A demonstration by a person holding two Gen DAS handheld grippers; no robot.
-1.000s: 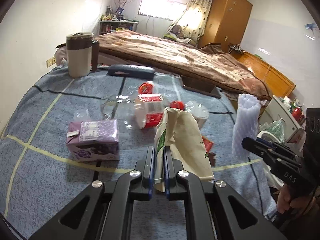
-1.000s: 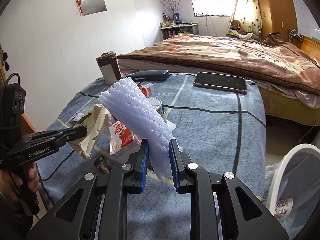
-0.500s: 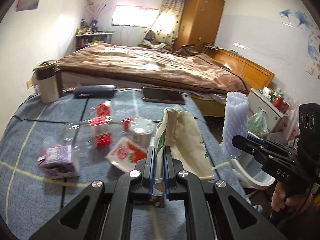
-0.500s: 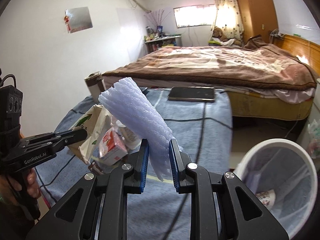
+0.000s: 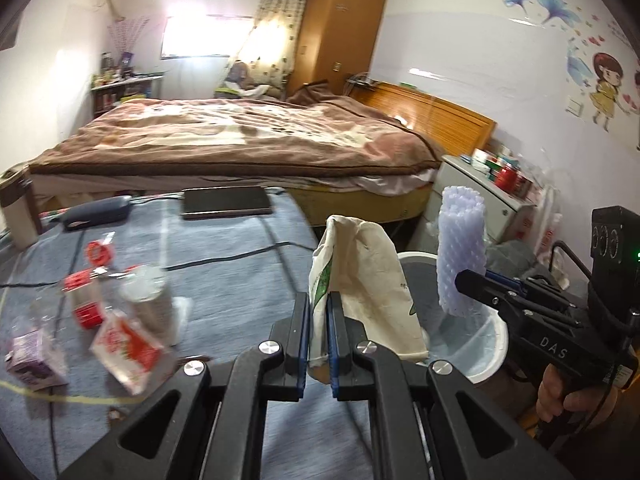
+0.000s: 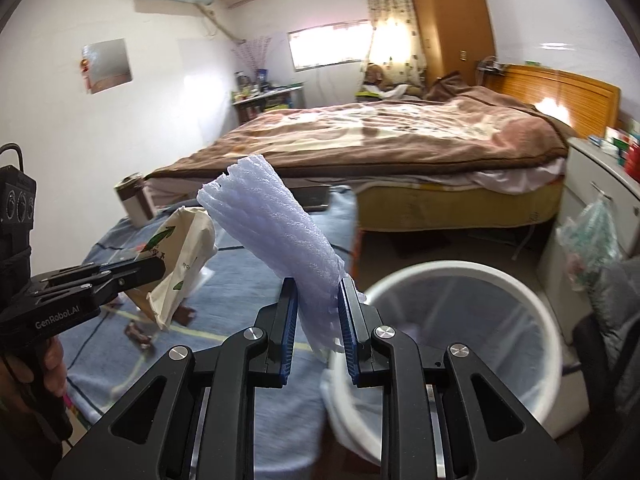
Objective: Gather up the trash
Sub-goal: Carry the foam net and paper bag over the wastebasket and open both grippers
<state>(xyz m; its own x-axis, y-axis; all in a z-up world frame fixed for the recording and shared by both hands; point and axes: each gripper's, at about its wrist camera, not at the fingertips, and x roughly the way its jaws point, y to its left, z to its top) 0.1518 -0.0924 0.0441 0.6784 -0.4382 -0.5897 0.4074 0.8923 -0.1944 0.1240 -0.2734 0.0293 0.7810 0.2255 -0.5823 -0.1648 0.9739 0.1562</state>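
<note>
The crumpled paper bag is clamped near its lower edge by the left gripper; the foam net sleeve is pinched at its base by the right gripper. Both are carried over the white bin, apparently. Light, soft, easily crushed things, so little squeeze is needed.

A pale lilac foam net sleeve with a ribbed mesh texture and a cream paper bag printed with green leaf marks. Below, a white bin with a clear liner, and a blue-grey tablecloth crossed by dark lines. The bed has a brown patterned blanket.
</note>
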